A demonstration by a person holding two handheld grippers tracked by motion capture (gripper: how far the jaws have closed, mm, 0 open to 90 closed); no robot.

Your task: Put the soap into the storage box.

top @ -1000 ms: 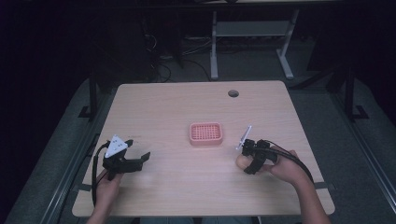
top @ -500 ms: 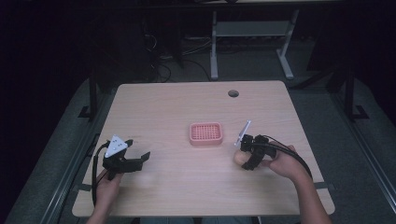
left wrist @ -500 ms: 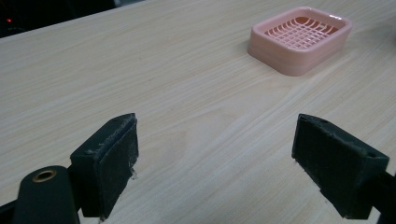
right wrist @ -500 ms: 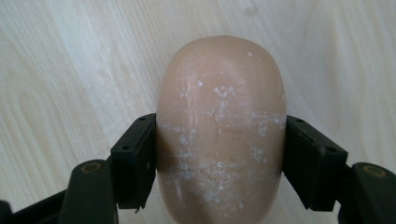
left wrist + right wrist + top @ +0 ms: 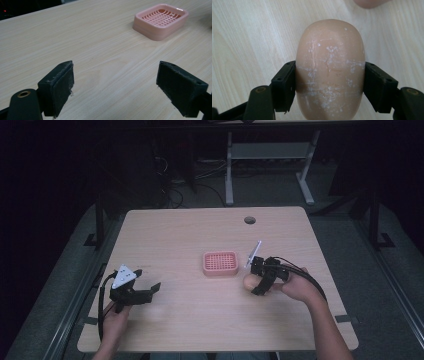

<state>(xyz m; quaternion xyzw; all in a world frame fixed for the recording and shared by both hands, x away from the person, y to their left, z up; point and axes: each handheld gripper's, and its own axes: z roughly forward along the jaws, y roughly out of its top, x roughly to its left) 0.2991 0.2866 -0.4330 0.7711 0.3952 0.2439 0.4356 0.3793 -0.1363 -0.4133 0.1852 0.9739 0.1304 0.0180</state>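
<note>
Light wooden table (image 5: 190,245) with round hole (image 5: 249,220), dim metal frame (image 5: 270,155) behind, perhaps a desk

Matt, scuffed soap bar (image 5: 329,67), glossy pink plastic dish (image 5: 161,21), smooth pale wood-grain table (image 5: 190,235).

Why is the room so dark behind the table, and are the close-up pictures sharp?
High view: light falls on the table; the surroundings sink into near-black. Left gripper view: crisp wood grain, the pink tray slightly soft. Right gripper view: the soap bar sharp, evenly lit, no glare.
</note>
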